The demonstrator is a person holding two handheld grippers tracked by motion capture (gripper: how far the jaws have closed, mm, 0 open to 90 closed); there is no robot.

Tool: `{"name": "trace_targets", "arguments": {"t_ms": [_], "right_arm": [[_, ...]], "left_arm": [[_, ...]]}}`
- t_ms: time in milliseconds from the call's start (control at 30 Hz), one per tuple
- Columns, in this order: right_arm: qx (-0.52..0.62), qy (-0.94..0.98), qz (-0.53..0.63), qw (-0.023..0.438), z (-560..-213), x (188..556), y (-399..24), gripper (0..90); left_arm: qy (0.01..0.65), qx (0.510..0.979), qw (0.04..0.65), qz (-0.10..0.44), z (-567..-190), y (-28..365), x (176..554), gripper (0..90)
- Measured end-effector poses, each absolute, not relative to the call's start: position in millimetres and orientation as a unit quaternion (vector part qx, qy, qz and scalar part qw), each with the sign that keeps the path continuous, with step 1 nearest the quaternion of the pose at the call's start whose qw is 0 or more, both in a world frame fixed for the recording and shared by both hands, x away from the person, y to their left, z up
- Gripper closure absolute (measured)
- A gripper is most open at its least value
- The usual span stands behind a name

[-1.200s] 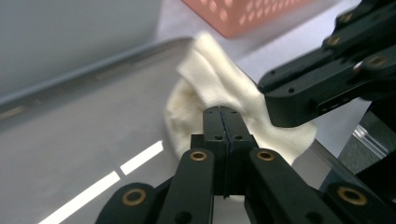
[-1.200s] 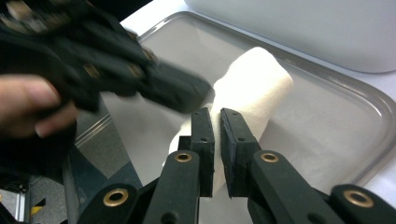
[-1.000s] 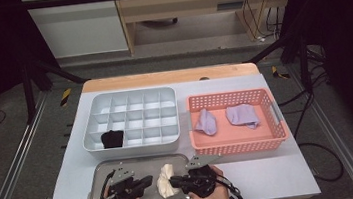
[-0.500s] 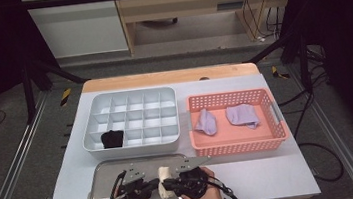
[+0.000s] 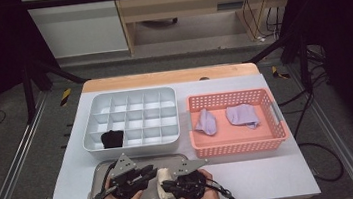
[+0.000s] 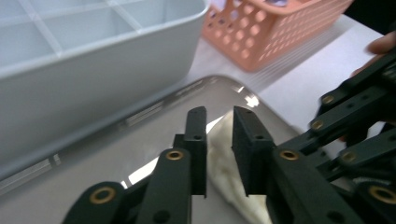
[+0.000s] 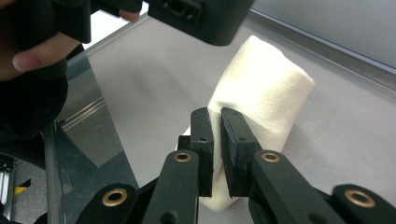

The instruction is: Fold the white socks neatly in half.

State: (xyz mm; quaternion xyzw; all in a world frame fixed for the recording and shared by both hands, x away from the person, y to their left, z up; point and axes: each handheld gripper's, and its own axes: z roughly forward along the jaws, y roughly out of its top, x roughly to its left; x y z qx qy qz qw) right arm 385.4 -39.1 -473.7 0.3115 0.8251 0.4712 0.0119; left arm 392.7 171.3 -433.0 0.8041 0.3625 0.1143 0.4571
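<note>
pinching a folded cream-white cloth (image 7: 261, 93), the right gripper (image 7: 217, 116) has its black jaws nearly closed on the cloth's near edge. the cloth lies on a shiny flat metal tray (image 5: 136, 164) at the table's near edge, between the two grippers in the high view (image 5: 163, 181).

left gripper (image 6: 219, 116) — jaws have just been opening, now parted with a clear gap; the cloth (image 6: 224, 163) shows below and between them, pads not pressing on it. in the high view the left gripper (image 5: 148, 171) sits just left of the cloth, the right gripper (image 5: 166, 185) just beside it from the right, both held by hands coming in from the bottom edge.

behind the tray stands a grey plastic divider box with many square compartments (image 5: 131, 117); one near-left compartment holds a rolled black fabric item (image 5: 112, 138). right of it — a salmon-pink perforated plastic basket (image 5: 240, 145) with two crumpled lavender cloths inside (image 5: 206, 122) (image 5: 243, 115), apart from each other.
</note>
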Motion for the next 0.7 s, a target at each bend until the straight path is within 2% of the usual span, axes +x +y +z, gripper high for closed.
{"name": "trace_targets", "arguments": {"t_ms": [133,467,700], "right_arm": [[0.308,0.827,0.47,0.014,-473,385,-39,83.6],[0.311,0.836,0.452,0.026,-470,383,-50,68.9],[0.322,0.84,0.427,0.091,-463,387,-58,73.7]], "left_arm": [[0.356,0.825,0.422,0.12,-441,154,401,61.1],[0.388,0.817,0.411,0.112,-455,174,403,59.3],[0.404,0.805,0.419,0.114,-459,183,392,56.7]]}}
